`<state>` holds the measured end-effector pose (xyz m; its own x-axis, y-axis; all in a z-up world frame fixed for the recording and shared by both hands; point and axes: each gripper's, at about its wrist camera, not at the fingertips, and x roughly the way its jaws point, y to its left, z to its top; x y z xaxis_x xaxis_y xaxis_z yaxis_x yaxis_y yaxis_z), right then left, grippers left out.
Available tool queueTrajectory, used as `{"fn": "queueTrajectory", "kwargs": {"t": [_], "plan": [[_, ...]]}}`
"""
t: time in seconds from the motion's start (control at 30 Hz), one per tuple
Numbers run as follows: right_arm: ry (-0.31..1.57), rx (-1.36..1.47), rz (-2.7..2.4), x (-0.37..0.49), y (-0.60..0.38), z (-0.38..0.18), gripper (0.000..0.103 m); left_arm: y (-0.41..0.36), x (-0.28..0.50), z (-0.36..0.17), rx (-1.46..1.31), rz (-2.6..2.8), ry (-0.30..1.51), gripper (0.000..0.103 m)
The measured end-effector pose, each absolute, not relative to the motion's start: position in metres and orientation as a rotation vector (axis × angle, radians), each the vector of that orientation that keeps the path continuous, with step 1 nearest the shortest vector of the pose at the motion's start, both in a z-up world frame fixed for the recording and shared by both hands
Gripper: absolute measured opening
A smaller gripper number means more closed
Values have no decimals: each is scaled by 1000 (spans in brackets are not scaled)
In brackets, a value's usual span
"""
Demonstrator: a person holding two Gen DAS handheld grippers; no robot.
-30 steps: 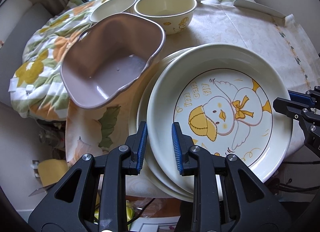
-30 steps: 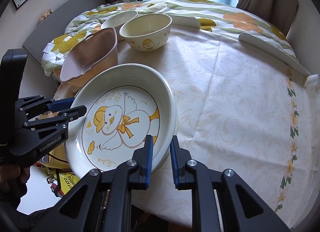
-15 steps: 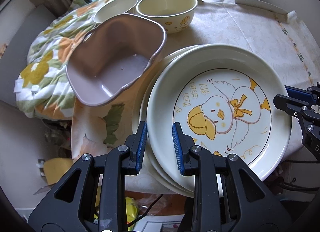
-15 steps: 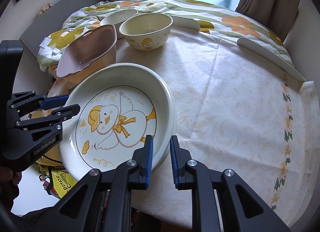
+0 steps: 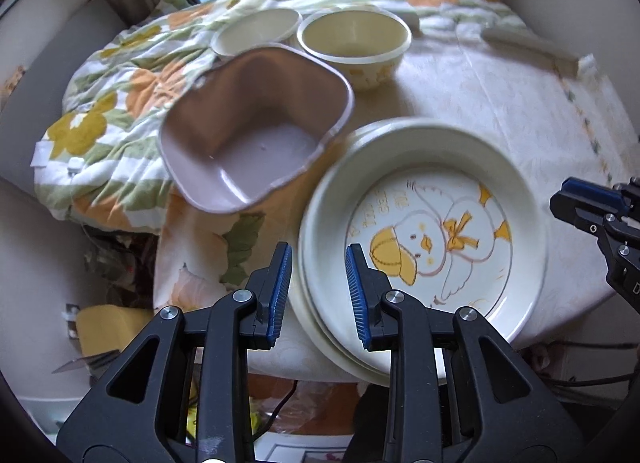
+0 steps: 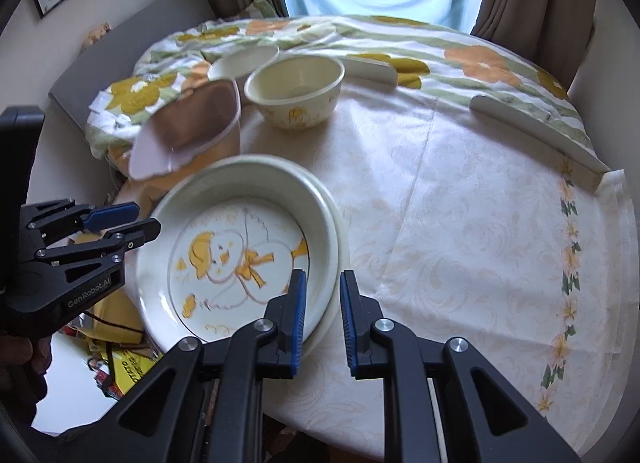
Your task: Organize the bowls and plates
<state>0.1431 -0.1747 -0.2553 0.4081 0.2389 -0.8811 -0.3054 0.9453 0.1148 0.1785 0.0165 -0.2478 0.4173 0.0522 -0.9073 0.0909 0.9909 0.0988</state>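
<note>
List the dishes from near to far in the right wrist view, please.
Duck plate → pink tub → duck bowl → white bowl.

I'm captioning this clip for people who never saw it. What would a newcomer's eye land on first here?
First, the duck plate near the table's front edge, topping a stack of plates, its rim gripped on opposite sides by the left gripper and the right gripper. Next, the mauve square bowl tilted behind it, at the table's left edge. Farther back stand a cream bowl and a smaller white bowl side by side.
</note>
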Motion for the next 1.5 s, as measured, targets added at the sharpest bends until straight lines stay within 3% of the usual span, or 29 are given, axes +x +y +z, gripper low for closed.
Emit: {"fn": "queueTrajectory", "kwargs": {"t": [0.07, 0.1, 0.13, 0.17, 0.2, 0.23, 0.47, 0.73, 0.8, 0.87, 1.0, 1.17, 1.27, 1.33, 1.43, 1.5], "plan": [[1086, -25, 385, 150, -179, -243, 16, 28, 178, -226, 88, -5, 1096, 28], [1076, -9, 409, 152, -181, -236, 23, 35, 178, -213, 62, 14, 1063, 31], [1065, 0, 430, 155, -181, -229, 46, 42, 177, -201, 38, 32, 1032, 47], [1042, 15, 457, 159, -182, -220, 62, 49, 176, -189, 9, 48, 1002, 84], [1024, 32, 484, 163, -182, -214, 89, 57, 176, -179, -25, 63, 971, 100], [1010, 48, 511, 168, -181, -208, 94, 65, 174, -169, -61, 76, 931, 103], [1064, -14, 612, 222, -144, -195, 95, 110, 191, -175, -252, 145, 965, 103], [1270, -25, 672, 286, -86, -254, 94, 146, 223, -238, -471, 169, 1085, 102], [1322, -10, 678, 296, -75, -274, 92, 149, 232, -253, -475, 171, 1111, 101], [1361, 15, 704, 305, -67, -290, 83, 151, 241, -266, -488, 169, 1127, 98], [1406, 3, 707, 315, -52, -311, 65, 157, 260, -286, -500, 167, 1167, 80], [1410, 20, 687, 325, -47, -320, 60, 160, 273, -300, -498, 157, 1190, 62], [1410, 29, 680, 327, -47, -323, 45, 158, 277, -305, -489, 144, 1198, 43], [1402, 14, 662, 327, -45, -323, 29, 157, 279, -307, -489, 131, 1198, 31], [1395, 7, 655, 326, -44, -323, 16, 154, 282, -306, -461, 128, 1196, 27], [1386, -28, 647, 326, -42, -322, 14, 153, 285, -306, -437, 124, 1200, 26]]}}
